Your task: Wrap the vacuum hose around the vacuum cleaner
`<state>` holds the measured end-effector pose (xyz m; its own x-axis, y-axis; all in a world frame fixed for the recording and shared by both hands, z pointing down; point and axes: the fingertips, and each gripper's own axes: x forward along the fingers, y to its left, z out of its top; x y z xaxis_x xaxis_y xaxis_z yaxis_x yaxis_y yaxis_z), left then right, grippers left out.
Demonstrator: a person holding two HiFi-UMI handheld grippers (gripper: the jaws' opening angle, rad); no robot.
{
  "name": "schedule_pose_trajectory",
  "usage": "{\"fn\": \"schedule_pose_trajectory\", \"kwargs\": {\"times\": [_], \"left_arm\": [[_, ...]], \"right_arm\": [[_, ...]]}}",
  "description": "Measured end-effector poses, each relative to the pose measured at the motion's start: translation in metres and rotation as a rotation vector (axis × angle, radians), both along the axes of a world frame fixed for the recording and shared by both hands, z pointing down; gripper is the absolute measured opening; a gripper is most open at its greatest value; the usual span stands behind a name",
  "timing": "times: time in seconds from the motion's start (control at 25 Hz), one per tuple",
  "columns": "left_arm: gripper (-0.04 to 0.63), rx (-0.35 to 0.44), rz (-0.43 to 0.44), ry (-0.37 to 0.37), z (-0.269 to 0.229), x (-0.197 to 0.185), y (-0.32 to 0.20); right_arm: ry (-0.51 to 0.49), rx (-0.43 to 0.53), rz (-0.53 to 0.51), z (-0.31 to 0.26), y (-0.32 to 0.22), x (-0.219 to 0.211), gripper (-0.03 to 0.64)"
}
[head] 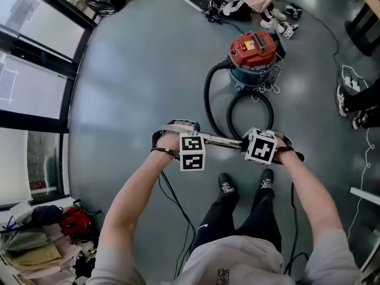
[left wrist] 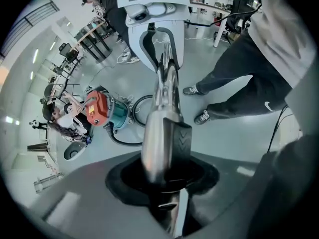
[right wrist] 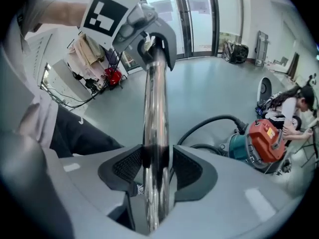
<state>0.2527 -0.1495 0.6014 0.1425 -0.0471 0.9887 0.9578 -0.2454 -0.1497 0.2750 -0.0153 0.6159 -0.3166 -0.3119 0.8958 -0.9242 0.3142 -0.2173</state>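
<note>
While the left gripper (left wrist: 167,153) and the right gripper (right wrist: 155,171) face each other, each pair of jaws is clamped tight on the same chrome wand (head: 224,141), which runs straight out from one pair into the other. Well beyond the jaws, on the grey floor (head: 148,88), sits the red-topped vacuum cleaner (head: 254,55). Its black hose (head: 209,94) lies in loose loops between it and the jaws.

The metal tube (head: 222,141) spans from left gripper (left wrist: 164,144) to right gripper (right wrist: 152,169), clamped in both. Ahead, the vacuum cleaner (head: 254,57) stands on the floor (head: 142,88), with the hose (head: 205,100) looping between them.
</note>
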Motion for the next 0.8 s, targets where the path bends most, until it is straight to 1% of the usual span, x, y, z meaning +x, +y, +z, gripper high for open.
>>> {"fn": "schedule_pose_trajectory", "kwargs": {"times": [0.08,0.16,0.32,0.44,0.56,0.8], "left_arm": [[0.158,-0.013,-0.047,-0.021,0.014,-0.011,-0.009],[0.158,-0.026,-0.086,-0.040,0.028,-0.022,-0.017],[0.158,-0.057,-0.140,-0.068,0.058,-0.038,-0.023],[0.158,-0.092,-0.196,-0.082,0.081,-0.050,-0.024],[0.158,-0.141,-0.299,-0.098,0.102,-0.064,-0.027],[0.158,-0.228,-0.546,-0.122,0.142,-0.085,-0.023]], "right_arm": [[0.041,0.011,0.044,0.006,0.001,0.011,0.259],[0.072,0.026,0.096,0.008,0.003,0.022,0.287],[0.102,0.083,0.228,0.008,0.002,0.037,0.262],[0.111,0.101,0.331,0.014,0.011,0.043,0.232],[0.128,0.092,0.416,0.027,0.036,0.044,0.184],[0.081,0.032,0.480,0.070,0.089,0.024,0.178]]}}
